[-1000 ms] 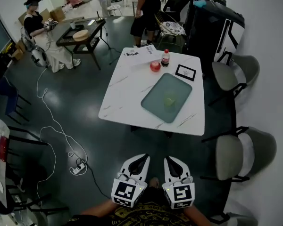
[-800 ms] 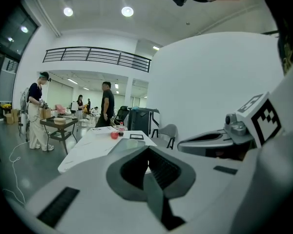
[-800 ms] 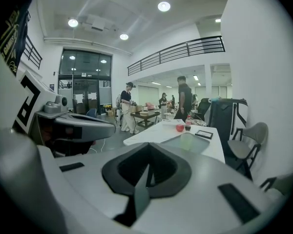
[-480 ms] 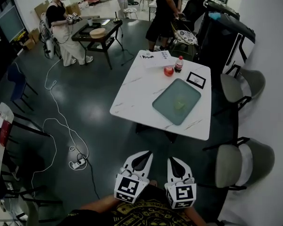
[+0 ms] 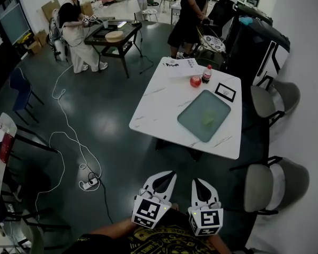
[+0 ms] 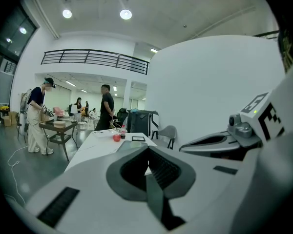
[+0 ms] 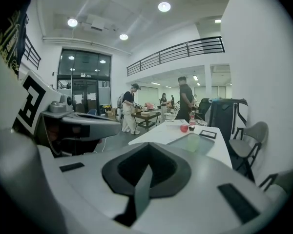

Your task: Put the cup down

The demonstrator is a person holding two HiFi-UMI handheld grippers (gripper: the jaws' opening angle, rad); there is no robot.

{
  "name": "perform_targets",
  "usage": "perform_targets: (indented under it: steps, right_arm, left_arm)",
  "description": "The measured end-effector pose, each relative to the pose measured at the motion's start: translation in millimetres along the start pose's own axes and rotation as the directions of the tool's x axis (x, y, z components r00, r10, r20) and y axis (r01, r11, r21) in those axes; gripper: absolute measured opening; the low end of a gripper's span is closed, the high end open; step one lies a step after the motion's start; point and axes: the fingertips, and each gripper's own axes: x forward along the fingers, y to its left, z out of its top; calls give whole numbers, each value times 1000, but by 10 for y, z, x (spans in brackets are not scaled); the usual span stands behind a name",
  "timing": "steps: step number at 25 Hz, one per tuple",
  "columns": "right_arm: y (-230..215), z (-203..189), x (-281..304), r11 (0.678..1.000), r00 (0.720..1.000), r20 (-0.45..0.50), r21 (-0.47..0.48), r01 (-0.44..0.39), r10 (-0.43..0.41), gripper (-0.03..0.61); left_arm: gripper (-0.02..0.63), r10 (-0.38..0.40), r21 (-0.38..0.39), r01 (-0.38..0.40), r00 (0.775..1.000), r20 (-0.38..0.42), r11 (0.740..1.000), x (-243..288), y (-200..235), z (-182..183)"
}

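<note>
Though left gripper (image 5: 166, 175) and right gripper (image 5: 197, 183), both clenched empty, hang well apart from table (image 5: 159, 102), pale thing (image 5: 208, 119) on tray (image 5: 193, 123), possibly cup, looks light, thin-walled: grasp side wall gently

Teal tray (image 5: 193, 118), white marbled table (image 5: 158, 103)

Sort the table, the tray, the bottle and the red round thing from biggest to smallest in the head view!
1. The table looks biggest.
2. The tray on it comes next.
3. The bottle and the red round thing look about alike. Both are small and far away, so I won't rank them.
</note>
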Motion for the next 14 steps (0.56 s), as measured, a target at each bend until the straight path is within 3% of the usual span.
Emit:
perform_targets:
  steps: [14]
  right_arm:
    - [98, 12, 100, 1000, 1000, 1, -4, 1, -1, 5]
  left_arm:
    - [12, 1, -6, -1, 1000, 1, 1000, -52, 136, -12]
